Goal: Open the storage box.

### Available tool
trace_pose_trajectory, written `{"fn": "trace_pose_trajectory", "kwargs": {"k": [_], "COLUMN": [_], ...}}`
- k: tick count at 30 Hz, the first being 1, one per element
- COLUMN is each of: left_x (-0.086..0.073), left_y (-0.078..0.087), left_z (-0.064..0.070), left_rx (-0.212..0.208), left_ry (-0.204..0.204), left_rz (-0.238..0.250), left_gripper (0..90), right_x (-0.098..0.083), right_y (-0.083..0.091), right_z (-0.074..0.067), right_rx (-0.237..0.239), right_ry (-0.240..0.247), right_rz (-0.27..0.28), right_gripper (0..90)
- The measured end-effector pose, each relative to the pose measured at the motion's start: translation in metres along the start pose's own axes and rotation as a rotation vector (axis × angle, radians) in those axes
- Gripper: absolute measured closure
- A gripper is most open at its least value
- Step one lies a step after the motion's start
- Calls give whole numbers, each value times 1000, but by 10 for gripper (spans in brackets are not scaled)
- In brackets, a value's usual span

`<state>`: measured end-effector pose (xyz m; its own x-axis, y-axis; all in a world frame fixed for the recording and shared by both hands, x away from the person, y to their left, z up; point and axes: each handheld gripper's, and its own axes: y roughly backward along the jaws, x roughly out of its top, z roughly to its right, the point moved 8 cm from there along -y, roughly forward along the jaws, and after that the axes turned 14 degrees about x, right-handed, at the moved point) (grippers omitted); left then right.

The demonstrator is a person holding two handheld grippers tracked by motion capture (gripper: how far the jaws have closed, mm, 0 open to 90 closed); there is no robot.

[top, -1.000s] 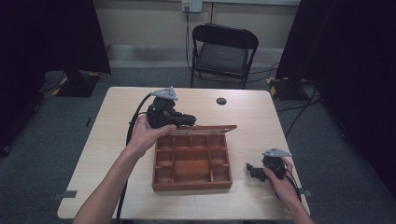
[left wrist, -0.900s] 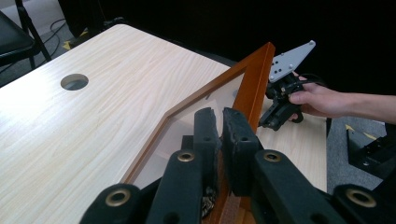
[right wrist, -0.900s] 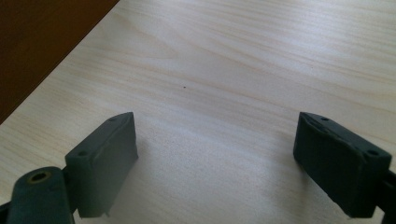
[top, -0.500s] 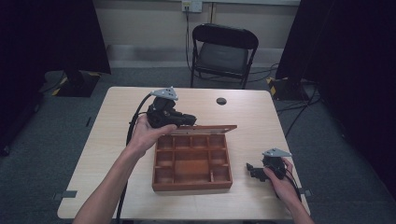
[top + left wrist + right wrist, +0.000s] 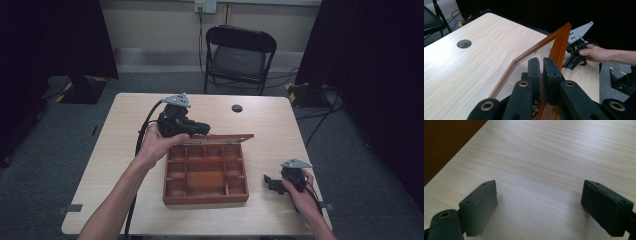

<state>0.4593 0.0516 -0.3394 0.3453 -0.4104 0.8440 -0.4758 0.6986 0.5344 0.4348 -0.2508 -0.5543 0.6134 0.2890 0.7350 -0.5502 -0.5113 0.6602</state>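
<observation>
A brown wooden box (image 5: 205, 199) with several compartments sits mid-table, its glazed lid (image 5: 220, 137) raised upright at the far side. My left gripper (image 5: 202, 131) is at the lid's left end, shut on its frame. In the left gripper view the jaws (image 5: 542, 62) pinch the lid's wooden edge (image 5: 560, 45), with the glass pane behind. My right gripper (image 5: 270, 181) rests low on the table right of the box, pointing toward it. In the right gripper view it (image 5: 539, 202) stands open over bare tabletop, the box wall (image 5: 446, 142) at upper left.
The light wooden table (image 5: 125, 130) has a round cable hole (image 5: 237, 108) near its far edge. A black folding chair (image 5: 240, 55) stands beyond the table. A black cable (image 5: 142, 132) trails from the left gripper down over the front edge.
</observation>
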Motion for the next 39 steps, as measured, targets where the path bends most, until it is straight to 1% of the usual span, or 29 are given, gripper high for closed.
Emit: {"fn": "trace_pose_trajectory", "kwargs": {"k": [11,15,20,25,39], "left_x": [0,0,0,0,0], "left_y": [0,1,0,0,0], "left_z": [0,0,0,0,0], "left_rx": [4,5,5,5,6], "left_ry": [2,-4,4,-4,-3], "left_rz": [-2,-5,-1,-5,-3], "left_gripper": [848,849,849,849,850], "right_x": [0,0,0,0,0], "right_y": [0,0,0,0,0], "right_z": [0,0,0,0,0], "right_rx": [-1,-1,-1,-1,-1], "right_ry": [-1,-1,0,-1,-1], "right_rz": [-1,-1,-1,-1,-1], "right_gripper": [132,132,132,132,132]}}
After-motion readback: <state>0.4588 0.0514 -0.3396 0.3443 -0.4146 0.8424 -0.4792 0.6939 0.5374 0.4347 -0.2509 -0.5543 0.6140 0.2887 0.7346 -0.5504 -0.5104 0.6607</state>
